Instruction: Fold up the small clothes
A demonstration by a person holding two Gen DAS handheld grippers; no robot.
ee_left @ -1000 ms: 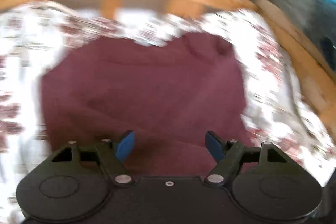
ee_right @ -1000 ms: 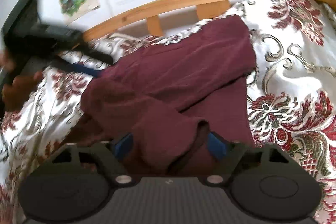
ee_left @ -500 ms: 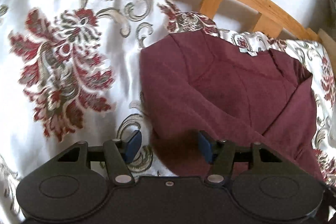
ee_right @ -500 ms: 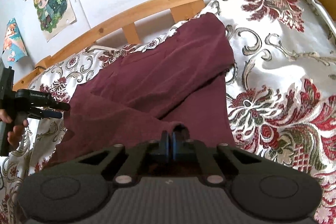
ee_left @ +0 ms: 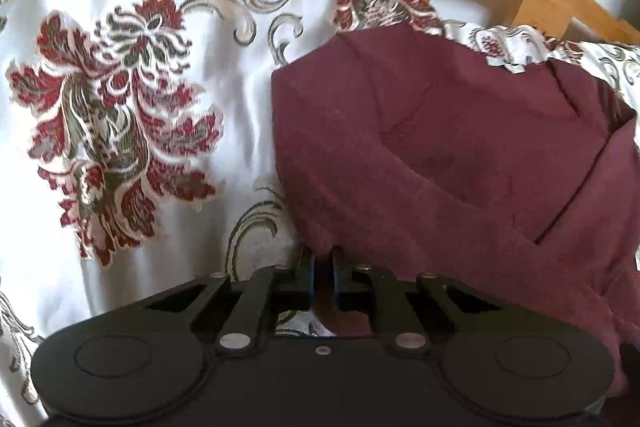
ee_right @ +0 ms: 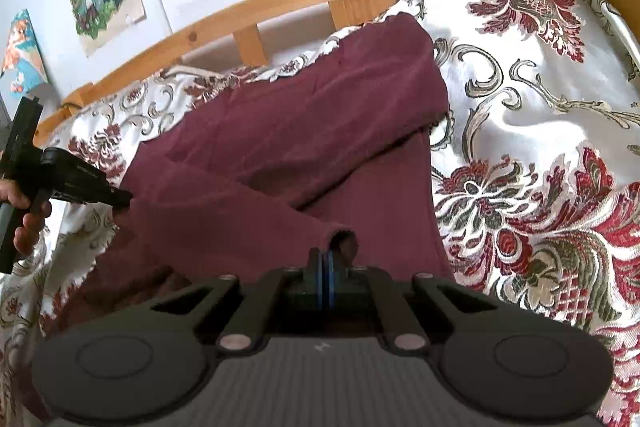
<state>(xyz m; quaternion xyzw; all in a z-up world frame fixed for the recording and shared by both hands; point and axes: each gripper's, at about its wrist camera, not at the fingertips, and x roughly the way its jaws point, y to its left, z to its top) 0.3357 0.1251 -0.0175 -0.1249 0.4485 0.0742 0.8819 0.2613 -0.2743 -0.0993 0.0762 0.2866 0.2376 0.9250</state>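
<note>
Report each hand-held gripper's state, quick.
Left hand-held gripper: closed on the edge of the maroon garment.
Right hand-held gripper: closed, pinching the garment's sleeve cuff.

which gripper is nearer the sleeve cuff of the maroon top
Right. The right gripper is shut on the maroon fabric top right at its sleeve cuff; the left gripper pinches the top's far side edge, away from the cuff.
</note>
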